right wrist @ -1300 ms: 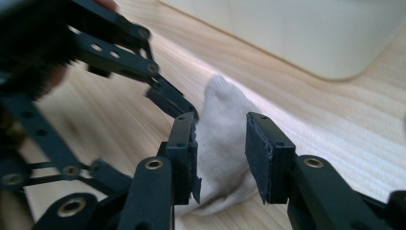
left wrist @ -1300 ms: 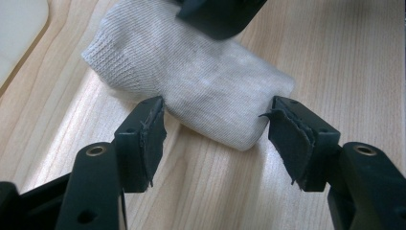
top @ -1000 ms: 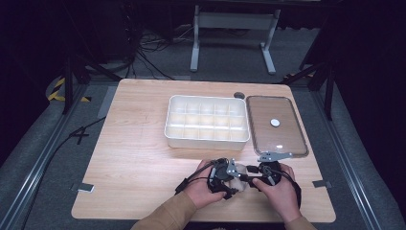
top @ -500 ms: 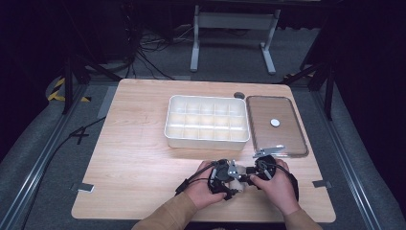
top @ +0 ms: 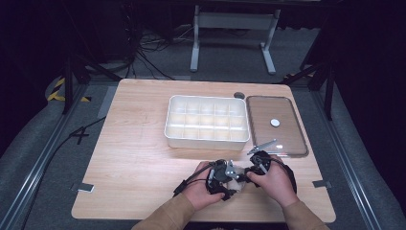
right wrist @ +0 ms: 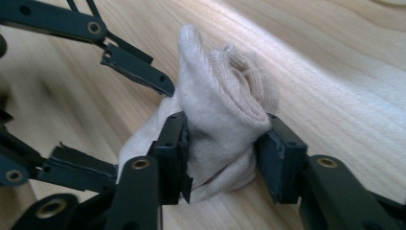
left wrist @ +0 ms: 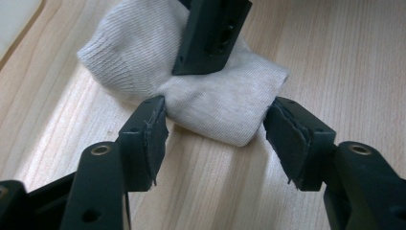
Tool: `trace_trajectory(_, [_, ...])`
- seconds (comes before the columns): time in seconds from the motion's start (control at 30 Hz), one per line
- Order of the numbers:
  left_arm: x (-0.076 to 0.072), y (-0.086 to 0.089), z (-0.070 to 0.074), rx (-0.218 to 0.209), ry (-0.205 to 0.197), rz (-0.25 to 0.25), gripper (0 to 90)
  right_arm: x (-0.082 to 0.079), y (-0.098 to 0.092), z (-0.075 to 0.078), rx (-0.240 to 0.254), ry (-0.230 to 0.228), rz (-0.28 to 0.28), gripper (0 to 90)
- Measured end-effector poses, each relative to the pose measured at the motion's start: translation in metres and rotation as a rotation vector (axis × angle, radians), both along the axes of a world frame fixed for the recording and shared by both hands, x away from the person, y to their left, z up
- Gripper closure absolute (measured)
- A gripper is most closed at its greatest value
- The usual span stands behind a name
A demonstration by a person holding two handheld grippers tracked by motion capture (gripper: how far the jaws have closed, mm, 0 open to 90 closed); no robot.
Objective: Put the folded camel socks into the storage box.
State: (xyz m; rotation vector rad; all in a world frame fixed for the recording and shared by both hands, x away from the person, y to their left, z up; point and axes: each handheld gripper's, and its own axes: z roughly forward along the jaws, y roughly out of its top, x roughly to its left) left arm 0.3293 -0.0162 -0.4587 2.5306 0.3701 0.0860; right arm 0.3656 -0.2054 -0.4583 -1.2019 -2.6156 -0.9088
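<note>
A rolled white sock (right wrist: 218, 110) lies on the wooden table (top: 139, 158) near its front edge, between the person's two hands. My right gripper (right wrist: 225, 153) has just been closing and now stands shut on the sock, with a pad pressed into the fabric on each side. In the left gripper view the sock (left wrist: 220, 105) lies between the spread jaws of my left gripper (left wrist: 215, 134), whose pads stand just off its end. One right jaw rests on top of the sock there. From above, the left gripper (top: 222, 175) and right gripper (top: 256, 165) nearly meet.
A white compartment box (top: 206, 142) stands at the table's middle. To its right lies a brown see-through lid (top: 287, 139) with a white knob (top: 275, 122). A round hole (top: 239, 95) sits in the table behind the box. Cables trail over the floor beyond the table.
The right hand has shifted left toward the left gripper. The left hand has stayed put.
</note>
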Motion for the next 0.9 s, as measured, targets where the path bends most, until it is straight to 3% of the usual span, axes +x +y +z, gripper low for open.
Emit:
trace_trajectory(0.1, [0.000, 0.002, 0.000, -0.009, 0.006, 0.008, 40.4, 0.001, 0.000, 0.000, 0.018, 0.018, 0.010, 65.2])
trace_trajectory(0.37, [0.003, 0.012, 0.003, -0.030, 0.011, 0.021, 41.3, -0.001, -0.002, 0.000, 0.043, -0.002, 0.022, 73.1])
trace_trajectory(0.67, [0.012, 0.039, 0.013, -0.052, 0.011, 0.088, 40.9, 0.000, -0.009, 0.002, 0.086, -0.003, 0.033, 74.7])
trace_trajectory(0.9, [0.019, 0.069, 0.020, -0.053, 0.005, 0.140, 39.6, 0.004, -0.022, 0.016, 0.104, -0.029, 0.023, 74.7])
